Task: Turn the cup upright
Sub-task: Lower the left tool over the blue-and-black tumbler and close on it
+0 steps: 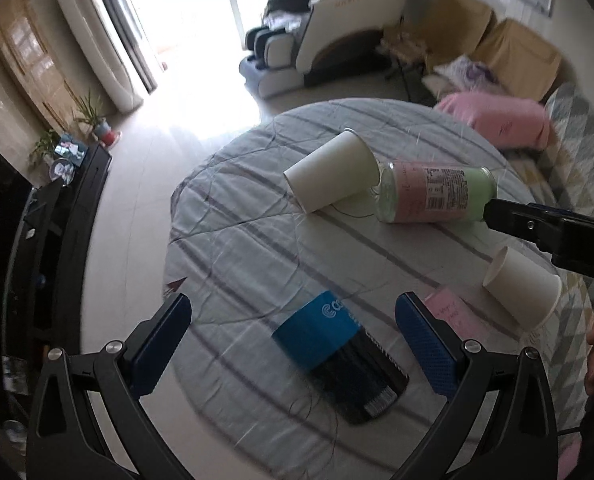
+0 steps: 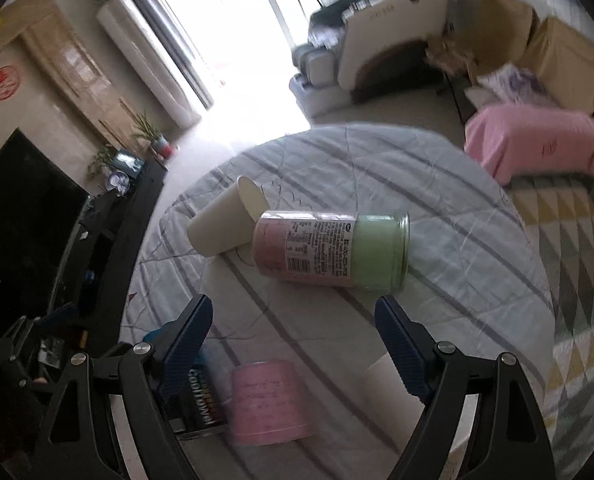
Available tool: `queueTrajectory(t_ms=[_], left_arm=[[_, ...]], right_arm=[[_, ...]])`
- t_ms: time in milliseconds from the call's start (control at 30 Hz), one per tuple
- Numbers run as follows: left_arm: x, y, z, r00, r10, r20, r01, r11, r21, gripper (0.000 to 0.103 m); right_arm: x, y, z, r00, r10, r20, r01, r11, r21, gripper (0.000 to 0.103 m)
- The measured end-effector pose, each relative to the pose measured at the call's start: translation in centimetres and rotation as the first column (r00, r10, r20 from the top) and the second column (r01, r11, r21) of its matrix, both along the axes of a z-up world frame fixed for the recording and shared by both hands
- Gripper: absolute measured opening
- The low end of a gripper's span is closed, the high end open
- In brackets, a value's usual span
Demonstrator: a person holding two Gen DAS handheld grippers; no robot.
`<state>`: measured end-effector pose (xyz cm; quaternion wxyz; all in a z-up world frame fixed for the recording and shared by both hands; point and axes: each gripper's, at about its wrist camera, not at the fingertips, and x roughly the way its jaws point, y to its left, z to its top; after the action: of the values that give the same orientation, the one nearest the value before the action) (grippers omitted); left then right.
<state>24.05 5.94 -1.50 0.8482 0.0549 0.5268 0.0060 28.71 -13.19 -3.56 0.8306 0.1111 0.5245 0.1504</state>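
Black left tongs (image 1: 293, 340), blue dimpled pads (image 1: 427, 344), silver screws, matching right tongs (image 2: 293, 344)

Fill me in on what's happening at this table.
A person holds two grippers over a round table strewn with tipped-over containers. The left gripper hovers, jaws open, around a blue and black can lying on its side. The right gripper hovers open before a pink and green jar, also on its side. A white paper cup lies beside the jar; another white cup and a pink cup lie nearby. Nothing is gripped or upright yet.
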Motion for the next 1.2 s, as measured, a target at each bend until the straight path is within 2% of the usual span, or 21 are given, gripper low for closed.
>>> queueTrajectory(t_ms=[133,267,333,400,467,533,567,633,700,733,767,800,833,900,933,967,1033,1067,1100,1133,1200], left_arm=[[0.9,-0.6,2.0,0.994,-0.019,-0.108,0.023,0.999,0.030,0.103],[0.8,0.2,2.8,0.980,-0.022,-0.199,0.032,0.998,0.048,0.103],[0.8,0.5,3.1,0.972,-0.051,-0.227,0.067,0.996,0.063,0.103],[1.1,0.6,2.9,0.962,-0.091,-0.258,0.117,0.989,0.089,0.103],[1.7,0.4,2.4,0.950,-0.162,-0.268,0.194,0.976,0.098,0.103],[2.3,-0.4,1.7,0.917,-0.261,-0.302,0.303,0.948,0.101,0.103],[2.5,-0.9,1.3,0.888,-0.343,-0.305,0.389,0.915,0.105,0.103],[2.6,-1.8,0.4,0.809,-0.497,-0.314,0.550,0.828,0.108,0.103],[2.2,-2.4,-0.5,0.679,-0.666,-0.309,0.721,0.685,0.107,0.103],[1.9,-2.4,-0.9,0.601,-0.740,-0.302,0.793,0.599,0.109,0.103],[1.6,-2.3,-1.4,0.507,-0.806,-0.305,0.860,0.499,0.111,0.103],[1.2,-2.1,-1.8,0.434,-0.847,-0.308,0.900,0.422,0.107,0.102],[0.6,-1.8,-2.5,0.331,-0.887,-0.321,0.943,0.316,0.101,0.102],[-0.2,-1.7,-3.0,0.193,-0.922,-0.335,0.980,0.167,0.107,0.101],[-0.8,-1.7,-3.1,0.126,-0.934,-0.333,0.989,0.093,0.113,0.101],[-1.2,-1.8,-3.1,0.072,-0.945,-0.319,0.992,0.035,0.120,0.101],[-1.7,-2.3,-3.1,-0.006,-0.953,-0.304,0.992,-0.044,0.118,0.101],[-2.1,-2.6,-3.2,-0.031,-0.954,-0.298,0.989,-0.073,0.131,0.101],[-2.4,-2.9,-3.3,-0.060,-0.953,-0.296,0.983,-0.107,0.146,0.100],[-2.8,-3.1,-3.4,-0.085,-0.952,-0.294,0.979,-0.135,0.153,0.100],[-3.6,-3.4,-4.1,-0.151,-0.939,-0.309,0.966,-0.207,0.156,0.100]], right_arm=[[0.8,-0.6,0.7,0.992,-0.017,-0.124,0.023,0.998,0.051,0.084],[0.7,-0.7,1.1,0.978,-0.013,-0.209,0.029,0.997,0.074,0.084],[0.3,-0.3,1.1,0.963,0.007,-0.269,0.030,0.990,0.135,0.085],[-0.3,0.2,0.6,0.956,-0.004,-0.292,0.041,0.992,0.119,0.084],[-0.7,0.5,0.2,0.949,-0.039,-0.314,0.078,0.991,0.112,0.085],[-1.0,0.3,-0.3,0.935,-0.093,-0.342,0.132,0.987,0.094,0.084],[-1.1,0.2,-0.4,0.930,-0.125,-0.347,0.162,0.984,0.078,0.084],[-1.4,0.1,-0.5,0.916,-0.195,-0.350,0.227,0.972,0.053,0.084],[-2.2,-0.1,-0.3,0.893,-0.301,-0.336,0.331,0.943,0.035,0.084],[-2.4,-0.2,-0.2,0.880,-0.335,-0.335,0.365,0.930,0.028,0.084],[-3.1,-0.2,-0.1,0.859,-0.388,-0.333,0.421,0.907,0.029,0.084],[-4.3,0.0,-0.4,0.820,-0.461,-0.339,0.500,0.865,0.032,0.084],[-5.2,0.3,-0.7,0.786,-0.508,-0.352,0.554,0.832,0.037,0.084],[-7.1,1.0,-1.2,0.720,-0.586,-0.372,0.646,0.762,0.048,0.084],[-8.6,1.5,-1.7,0.668,-0.629,-0.396,0.699,0.714,0.043,0.084],[-10.0,2.0,-2.1,0.619,-0.663,-0.421,0.748,0.662,0.057,0.084],[-11.9,2.4,-3.0,0.541,-0.708,-0.453,0.814,0.576,0.073,0.084],[-12.9,2.7,-3.5,0.498,-0.725,-0.475,0.848,0.521,0.095,0.084],[-13.4,2.7,-3.9,0.474,-0.733,-0.488,0.867,0.486,0.113,0.084],[-14.3,2.9,-4.7,0.430,-0.741,-0.516,0.896,0.419,0.144,0.084],[-15.4,3.3,-5.8,0.380,-0.744,-0.550,0.924,0.337,0.183,0.084]])
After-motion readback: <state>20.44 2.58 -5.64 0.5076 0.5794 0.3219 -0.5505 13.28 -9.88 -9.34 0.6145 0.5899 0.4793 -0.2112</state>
